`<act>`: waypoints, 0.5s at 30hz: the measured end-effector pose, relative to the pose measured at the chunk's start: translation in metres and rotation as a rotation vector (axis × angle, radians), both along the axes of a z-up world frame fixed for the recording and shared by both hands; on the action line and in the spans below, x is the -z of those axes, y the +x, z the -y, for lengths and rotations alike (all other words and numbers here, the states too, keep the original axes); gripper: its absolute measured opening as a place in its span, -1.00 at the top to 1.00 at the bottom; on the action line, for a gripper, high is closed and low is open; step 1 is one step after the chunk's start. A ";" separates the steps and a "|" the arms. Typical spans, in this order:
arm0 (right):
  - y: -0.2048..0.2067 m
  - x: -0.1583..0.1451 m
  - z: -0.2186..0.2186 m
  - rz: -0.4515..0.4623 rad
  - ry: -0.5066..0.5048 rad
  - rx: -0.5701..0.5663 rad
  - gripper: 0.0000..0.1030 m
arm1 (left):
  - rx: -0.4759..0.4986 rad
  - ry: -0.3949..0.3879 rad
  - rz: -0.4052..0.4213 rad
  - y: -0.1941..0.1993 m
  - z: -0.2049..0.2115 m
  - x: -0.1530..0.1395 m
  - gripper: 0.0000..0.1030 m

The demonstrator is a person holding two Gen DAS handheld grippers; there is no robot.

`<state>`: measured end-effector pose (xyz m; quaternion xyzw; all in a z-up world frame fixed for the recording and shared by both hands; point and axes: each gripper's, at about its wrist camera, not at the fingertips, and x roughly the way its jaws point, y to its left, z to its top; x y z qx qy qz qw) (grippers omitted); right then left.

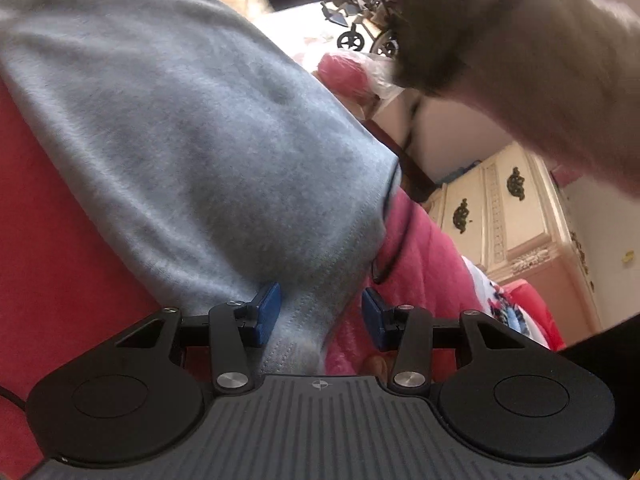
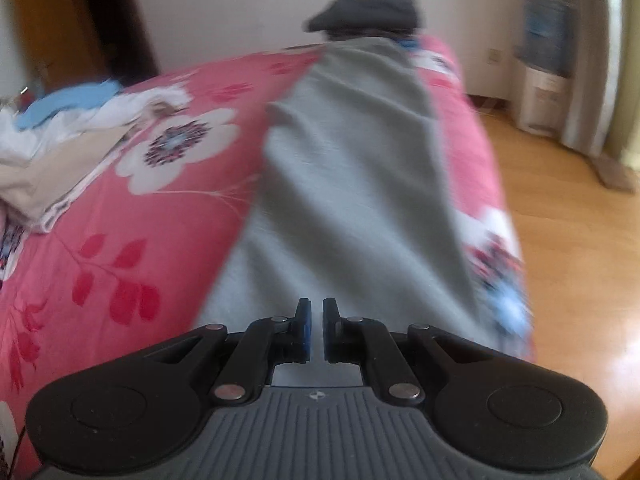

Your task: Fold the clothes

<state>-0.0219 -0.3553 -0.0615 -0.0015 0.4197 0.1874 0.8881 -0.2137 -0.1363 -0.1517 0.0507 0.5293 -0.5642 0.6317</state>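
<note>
On the pink bed [image 2: 120, 240], grey cloth [image 2: 352, 184] w/ left claw [image 1: 320, 312] apart astride its corner; right claw [image 2: 316, 328] together, empty.

Left tool [image 1: 320, 316] is sitting low in the centre of its frame, blue pads [image 1: 267, 312] standing apart, jaws partly spread; grey cloth is lying between them, but whether either pad is pressing on it cannot be told. A blurred arm [image 1: 520, 60] is crossing the upper right of that frame. Right tool [image 2: 316, 328] is occupying the lower centre of its frame, pointing forward and downward, its jaws drawn nearly together with only a narrow slit between the pads [image 2: 305, 330] and nothing gripped.
</note>
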 end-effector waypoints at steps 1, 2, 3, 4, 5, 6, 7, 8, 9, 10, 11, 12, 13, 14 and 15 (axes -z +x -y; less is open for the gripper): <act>0.008 0.007 -0.010 -0.013 0.003 -0.025 0.89 | 0.009 -0.005 0.001 -0.001 0.000 0.000 0.14; 0.007 0.012 -0.018 -0.031 -0.012 -0.073 0.89 | 0.013 -0.011 -0.004 0.000 0.000 0.001 0.14; 0.002 0.017 -0.026 -0.051 -0.037 -0.135 0.88 | 0.017 -0.016 -0.009 0.000 0.001 0.002 0.14; -0.004 0.021 -0.034 -0.071 -0.062 -0.196 0.88 | 0.021 -0.021 -0.015 0.001 0.001 0.002 0.13; -0.010 0.026 -0.041 -0.091 -0.087 -0.258 0.87 | 0.025 -0.026 -0.020 0.001 0.001 0.003 0.14; -0.017 0.025 -0.045 -0.136 -0.100 -0.331 0.87 | 0.030 -0.032 -0.025 0.001 0.001 0.003 0.14; -0.026 0.020 -0.047 -0.196 -0.105 -0.411 0.87 | 0.030 -0.038 -0.034 0.003 0.001 0.004 0.14; -0.034 0.016 -0.049 -0.231 -0.129 -0.476 0.87 | 0.030 -0.045 -0.044 0.004 0.001 0.005 0.14; -0.035 0.010 -0.051 -0.230 -0.164 -0.504 0.88 | 0.031 -0.052 -0.053 0.005 0.001 0.006 0.14; -0.034 0.003 -0.054 -0.215 -0.201 -0.514 0.88 | 0.032 -0.057 -0.056 0.006 0.001 0.007 0.14; -0.032 -0.004 -0.057 -0.200 -0.237 -0.523 0.87 | 0.034 -0.062 -0.059 0.006 0.002 0.007 0.13; -0.023 -0.010 -0.060 -0.169 -0.237 -0.491 0.87 | 0.038 -0.066 -0.058 0.006 0.002 0.008 0.13; -0.008 -0.016 -0.062 -0.129 -0.215 -0.434 0.86 | 0.042 -0.069 -0.056 0.005 0.003 0.008 0.14; 0.006 -0.023 -0.064 -0.089 -0.193 -0.377 0.86 | 0.041 -0.070 -0.057 0.005 0.004 0.008 0.14; 0.018 -0.023 -0.068 -0.064 -0.186 -0.331 0.85 | 0.041 -0.071 -0.058 0.005 0.004 0.008 0.14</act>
